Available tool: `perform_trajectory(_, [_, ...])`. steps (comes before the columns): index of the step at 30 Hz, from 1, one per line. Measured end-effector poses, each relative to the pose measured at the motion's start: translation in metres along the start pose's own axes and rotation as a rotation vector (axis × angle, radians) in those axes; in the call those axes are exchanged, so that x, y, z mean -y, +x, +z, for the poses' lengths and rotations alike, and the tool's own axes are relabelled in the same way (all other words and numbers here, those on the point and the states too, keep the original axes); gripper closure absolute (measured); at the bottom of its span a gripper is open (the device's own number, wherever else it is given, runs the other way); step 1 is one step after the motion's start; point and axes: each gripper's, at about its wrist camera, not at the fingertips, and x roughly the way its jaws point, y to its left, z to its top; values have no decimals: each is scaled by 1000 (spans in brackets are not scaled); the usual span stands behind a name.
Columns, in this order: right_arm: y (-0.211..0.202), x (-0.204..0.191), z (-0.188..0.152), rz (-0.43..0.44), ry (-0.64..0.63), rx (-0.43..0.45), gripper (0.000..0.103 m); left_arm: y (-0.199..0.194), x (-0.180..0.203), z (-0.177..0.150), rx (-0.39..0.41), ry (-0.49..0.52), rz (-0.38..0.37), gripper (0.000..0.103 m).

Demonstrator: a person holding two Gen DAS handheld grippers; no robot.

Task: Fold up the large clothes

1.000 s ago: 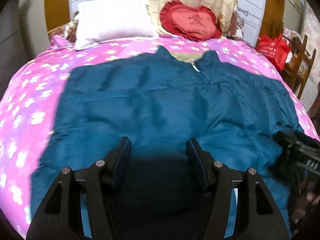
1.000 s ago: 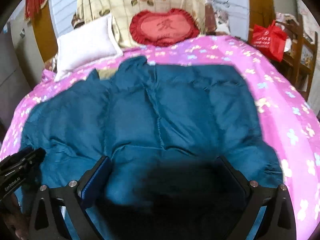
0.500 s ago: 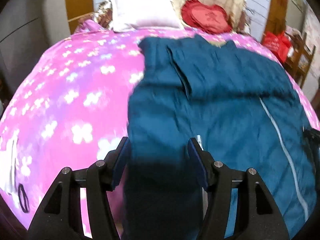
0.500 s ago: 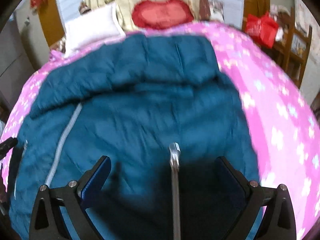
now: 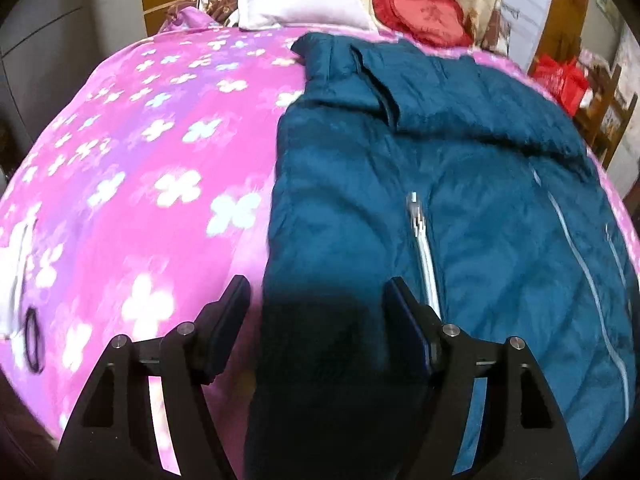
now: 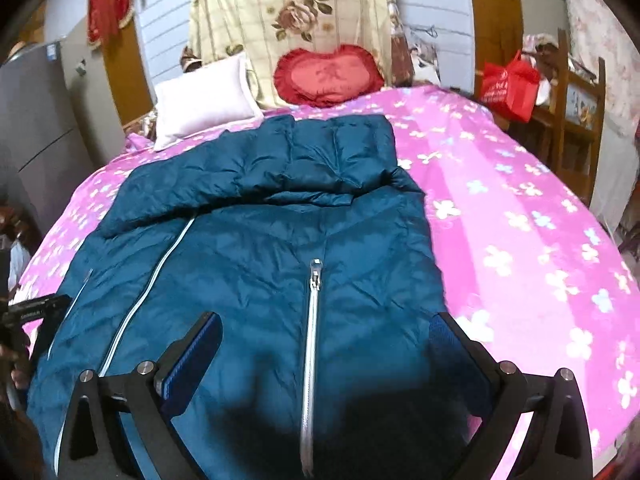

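A large dark teal padded jacket [image 5: 460, 184] lies on a pink flowered bedspread [image 5: 152, 168], front up, with pale zips and a folded part across its far end. It also shows in the right wrist view [image 6: 280, 248]. My left gripper [image 5: 316, 304] is open over the jacket's near left edge, with cloth between its fingers but no grip. My right gripper [image 6: 324, 344] is open wide over the jacket's near end, a silver zip [image 6: 312, 320] running between its fingers. The left gripper's body shows at the left edge of the right wrist view [image 6: 36, 308].
A white pillow [image 6: 200, 100] and a red heart cushion [image 6: 328, 76] lie at the head of the bed. A red bag [image 6: 508, 88] and wooden furniture [image 6: 576, 120] stand to the right. A grey cabinet [image 6: 36, 128] stands to the left.
The jacket went from spread flat, back up, to folded over with its zip front showing. Both grippers moved back and apart; the left now sits over the jacket's left edge.
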Motion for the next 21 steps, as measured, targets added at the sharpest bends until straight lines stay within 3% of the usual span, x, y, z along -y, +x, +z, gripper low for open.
perform_trajectory(6, [-18, 16, -26, 37, 4, -35, 0, -16, 5, -24, -15, 69, -7, 32])
perform_trajectory(11, [-30, 28, -35, 71, 45, -19, 0, -11, 0, -28, -13, 51, -13, 24])
perform_trajectory(15, [-33, 18, -36, 141, 30, -20, 0, -12, 3, -32, 9, 53, 6, 24])
perform_trajectory(18, [-25, -4, -40, 205, -50, -77, 0, -14, 5, -35, 16, 45, 22, 24])
perform_trajectory(21, [-5, -25, -48, 187, -141, -177, 0, -16, 8, -37, 7, 30, 58, 24])
